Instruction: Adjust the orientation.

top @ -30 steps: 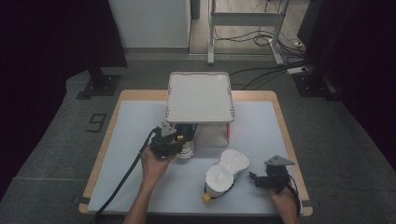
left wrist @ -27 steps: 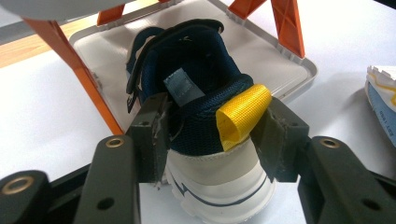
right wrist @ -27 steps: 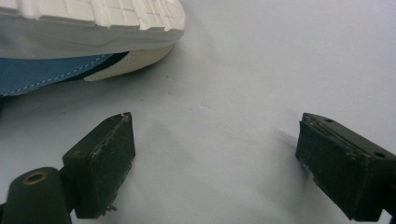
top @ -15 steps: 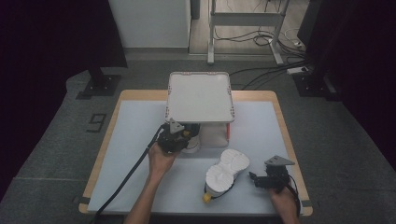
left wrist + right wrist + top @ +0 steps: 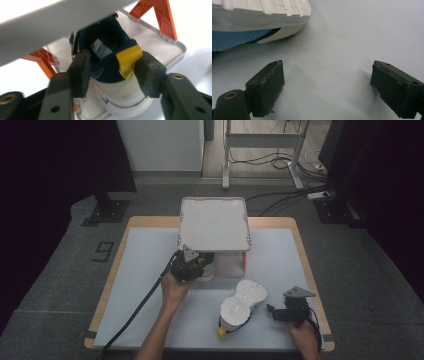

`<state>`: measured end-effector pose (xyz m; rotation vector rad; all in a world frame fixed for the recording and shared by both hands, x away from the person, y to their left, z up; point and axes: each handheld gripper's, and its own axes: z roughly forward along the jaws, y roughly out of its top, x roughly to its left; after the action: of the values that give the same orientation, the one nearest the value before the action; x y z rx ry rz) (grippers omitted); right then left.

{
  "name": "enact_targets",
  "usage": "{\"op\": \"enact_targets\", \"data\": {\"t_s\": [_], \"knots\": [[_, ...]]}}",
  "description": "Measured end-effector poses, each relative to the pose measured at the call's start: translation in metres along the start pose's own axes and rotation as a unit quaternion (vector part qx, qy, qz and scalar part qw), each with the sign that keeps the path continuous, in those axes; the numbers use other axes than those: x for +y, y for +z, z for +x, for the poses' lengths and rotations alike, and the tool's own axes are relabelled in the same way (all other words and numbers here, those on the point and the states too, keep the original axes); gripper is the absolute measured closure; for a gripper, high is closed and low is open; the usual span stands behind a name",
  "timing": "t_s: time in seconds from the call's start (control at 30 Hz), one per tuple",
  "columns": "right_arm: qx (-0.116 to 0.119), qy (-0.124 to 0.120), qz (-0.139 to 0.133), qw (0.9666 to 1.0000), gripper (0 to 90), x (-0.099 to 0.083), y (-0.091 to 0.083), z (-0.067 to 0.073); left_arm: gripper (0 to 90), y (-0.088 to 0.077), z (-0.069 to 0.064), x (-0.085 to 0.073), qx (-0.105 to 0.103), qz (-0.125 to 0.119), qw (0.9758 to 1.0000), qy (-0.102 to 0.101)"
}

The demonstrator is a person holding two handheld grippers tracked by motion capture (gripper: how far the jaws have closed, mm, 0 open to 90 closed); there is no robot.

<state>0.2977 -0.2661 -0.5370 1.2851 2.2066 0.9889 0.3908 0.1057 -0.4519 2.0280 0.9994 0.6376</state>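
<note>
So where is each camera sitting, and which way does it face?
High view: above the person's side, looking forward and down on the table; both forearms enter from the bottom.
Left gripper view: on the left gripper, looking along its jaws at a shoe under the rack shelf.
Right gripper view: on the right gripper, jaws wide apart, looking across the table at the second shoe.
Shared: high and left gripper views both show the rack.

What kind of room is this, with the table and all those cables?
Probably a lab or recording studio, not a home: a padded table in a dark, curtained space, cables across the floor, and a person working shoes with hand-held tongs.
</note>
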Motion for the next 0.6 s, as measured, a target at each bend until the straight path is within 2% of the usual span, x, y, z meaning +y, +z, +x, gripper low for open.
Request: {"op": "enact_targets", "data": {"t_s": [0.07,0.37,0.43,0.6], "knots": [[-0.001,0.001,-0.001,1.0000,11.2,0.0000,0.0001,0.0001,47.2,0.0033,0.0005,0.0008,-0.009,0.001,0.9999,-0.008],[-0.001,0.001,-0.001,1.0000,11.1,0.0000,0.0001,0.0001,53.6,0.0071,-0.0033,0.0022,0.004,-0.003,1.0000,-0.002],[-0.001,0.001,-0.001,1.0000,11.1,-0.0001,0.0001,0.0001,54.0,0.0077,-0.0025,0.0021,0.010,-0.001,0.9999,-0.001],[0.000,0.000,0.000,1.0000,11.2,0.0000,0.0000,0.0000,54.1,0.0102,0.0020,0.0015,0.042,0.006,0.9991,0.002]]}}
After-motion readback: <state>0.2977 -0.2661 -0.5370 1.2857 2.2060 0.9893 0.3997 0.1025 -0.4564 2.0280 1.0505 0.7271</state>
